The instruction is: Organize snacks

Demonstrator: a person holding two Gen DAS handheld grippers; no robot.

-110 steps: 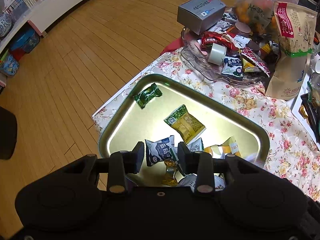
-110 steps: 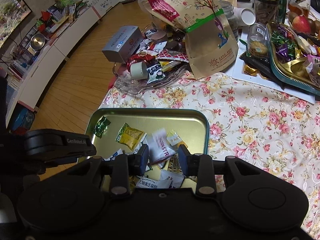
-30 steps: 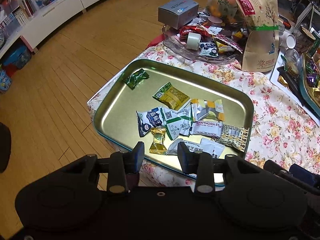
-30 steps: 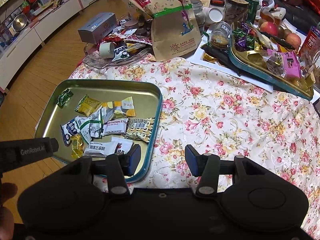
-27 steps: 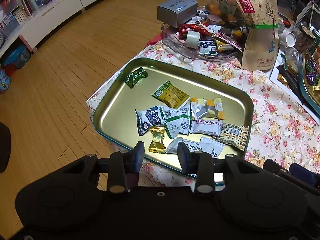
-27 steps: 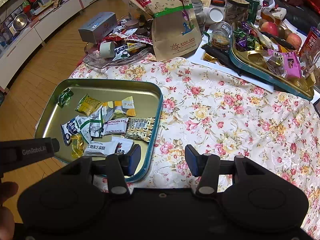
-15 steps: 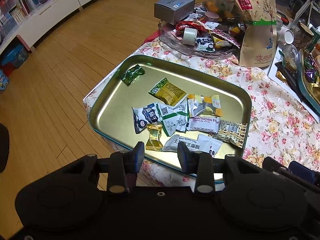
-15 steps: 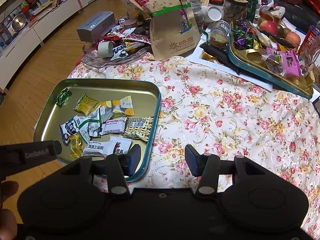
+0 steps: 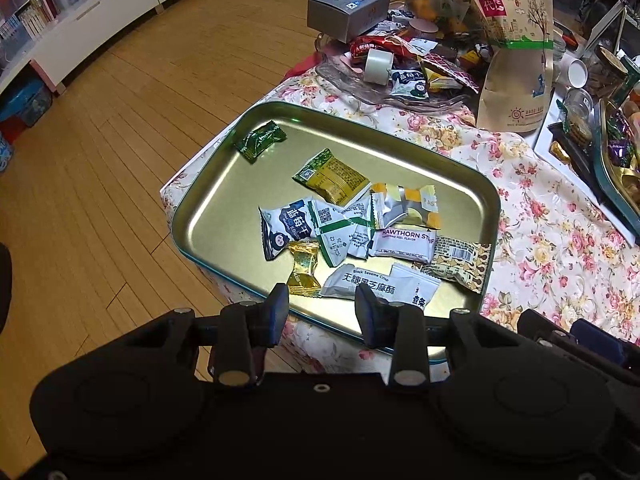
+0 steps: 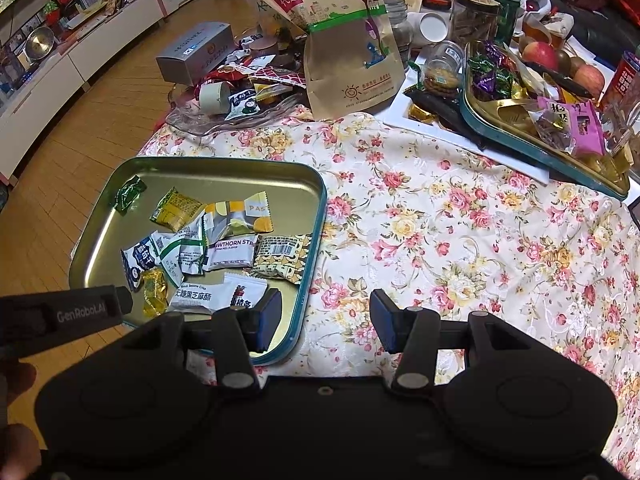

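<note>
A gold tin tray [image 9: 224,184] [image 10: 100,236] sits at the left corner of the floral table and holds several wrapped snacks: a green candy [image 9: 260,141], a yellow-green packet [image 9: 332,178], a white hawthorn bar [image 9: 402,245], a gold candy [image 9: 304,268] and a sesame crisp pack [image 9: 366,285]. My left gripper [image 9: 322,310] is open and empty, held above the tray's near rim. My right gripper [image 10: 324,318] is open and empty, over the cloth just right of the tray.
A clear dish [image 10: 240,114] with more snacks, a tape roll [image 9: 376,65] and a grey box [image 9: 348,3] lie behind the tray. A tall paper bag [image 10: 348,44] stands at the back. A second tray [image 10: 536,148] of sweets, jars and apples is at the right. Wooden floor lies left.
Both grippers have drawn back and up from the tray, so the whole tray and more of the table now show. The snacks in the tray have not moved in the last second.
</note>
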